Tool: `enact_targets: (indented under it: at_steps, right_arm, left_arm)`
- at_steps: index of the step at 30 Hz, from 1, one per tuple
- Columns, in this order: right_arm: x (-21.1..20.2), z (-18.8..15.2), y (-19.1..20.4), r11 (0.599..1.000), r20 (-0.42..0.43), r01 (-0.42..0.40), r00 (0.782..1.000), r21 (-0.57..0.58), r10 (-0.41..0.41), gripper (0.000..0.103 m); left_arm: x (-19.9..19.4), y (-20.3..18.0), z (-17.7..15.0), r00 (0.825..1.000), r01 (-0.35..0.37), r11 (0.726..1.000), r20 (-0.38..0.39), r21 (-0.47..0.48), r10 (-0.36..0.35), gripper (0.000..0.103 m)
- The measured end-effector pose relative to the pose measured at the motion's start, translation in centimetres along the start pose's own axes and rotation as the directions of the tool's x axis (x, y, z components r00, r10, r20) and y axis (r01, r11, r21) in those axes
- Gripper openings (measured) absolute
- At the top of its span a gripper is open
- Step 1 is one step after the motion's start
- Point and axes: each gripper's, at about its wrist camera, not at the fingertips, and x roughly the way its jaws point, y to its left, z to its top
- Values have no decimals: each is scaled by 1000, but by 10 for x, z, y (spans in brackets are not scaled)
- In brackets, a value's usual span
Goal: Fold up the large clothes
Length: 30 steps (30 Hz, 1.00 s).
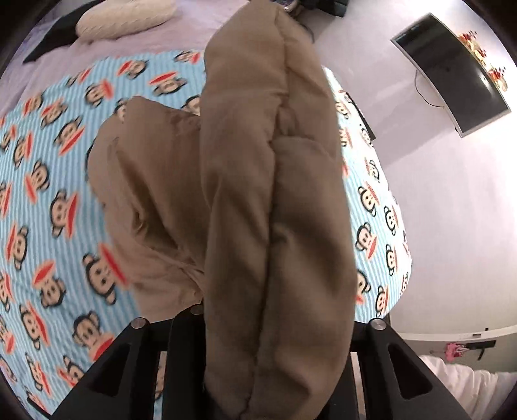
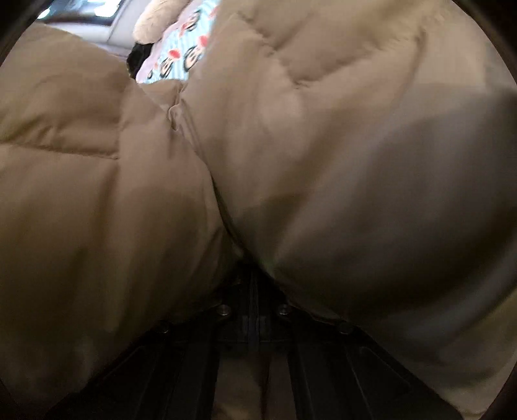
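- Clearly, you are handling a puffy tan quilted jacket (image 1: 274,200): soft, bulky and light for its size, with a smooth shell that will probably slide.
- It hangs lifted above the monkey-print blanket (image 1: 58,181) on the bed, a lower part trailing onto it.
- Your left gripper (image 1: 268,365) holds a thick padded roll, jaws parted only by the padding.
- Your right gripper (image 2: 253,290) is clamped fully down on a pinch where two quilted bulges meet.
- Take hold at stitched seams or hems; the filling squashes and may slip out.
- A pale pillow (image 1: 126,19) lies beyond.
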Motion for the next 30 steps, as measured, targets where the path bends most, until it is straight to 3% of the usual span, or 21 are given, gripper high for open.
enact_targets:
  at_steps: [1, 2, 3, 6, 8, 10, 12, 14, 16, 17, 21, 24, 27, 30]
  right_arm:
    - [-14, -1, -7, 1000, -6, -15, 1000, 22, 16, 1]
    - [-27, -4, -12, 999, -2, -29, 1000, 29, 29, 3]
    - [-43, -8, -18, 999, 9, -37, 999, 29, 37, 3]
    - [-93, -22, -39, 1000, 65, -12, 998, 28, 10, 12]
    - [-128, -36, -63, 997, 106, -21, 994, 71, 14, 22]
    - [-153, -51, -83, 994, 137, -14, 991, 105, 0, 40]
    - [-178, -67, -103, 991, 174, 9, 984, 137, -33, 41]
    - [-196, -82, -118, 987, 188, 23, 981, 162, -54, 49]
    - [-216, -99, -128, 984, 213, 45, 974, 171, -81, 71]
    - [-223, -106, -129, 986, 229, 37, 971, 163, -74, 72]
    - [-256, -129, -126, 994, 266, -75, 963, 79, 52, 84]
    - [-248, -129, -111, 991, 242, -131, 962, 5, 126, 84]
    - [-225, -120, -91, 992, 218, -125, 968, -23, 127, 83]
    - [-204, -106, -70, 999, 238, 13, 971, -30, -5, 16]
  left_arm:
    - [7, -7, 7, 1000, 16, 1000, -3, 9, -16, 39]
    - [11, -13, 8, 999, 45, 999, -14, 16, -44, 59]
    - [19, -21, 11, 996, 82, 996, -32, 18, -82, 73]
    - [44, -41, 13, 984, 170, 985, -68, 35, -167, 76]
    - [68, -52, 14, 959, 268, 963, -100, 30, -264, 76]
    - [99, -59, 15, 920, 362, 932, -155, -9, -359, 76]
    - [126, -63, 17, 904, 385, 922, -189, -29, -383, 76]
    - [150, -63, 22, 919, 344, 938, -186, -45, -346, 76]
    - [160, -66, 25, 929, 321, 945, -172, -57, -326, 76]
    - [162, -69, 27, 933, 314, 948, -168, -57, -320, 76]
    - [164, -83, 28, 949, 270, 963, -161, -29, -271, 76]
    - [156, -102, 21, 966, 211, 977, -156, 11, -207, 76]
    - [137, -95, 30, 979, 189, 979, -98, 78, -181, 76]
    - [93, -88, 35, 990, 129, 977, 30, 172, -136, 76]
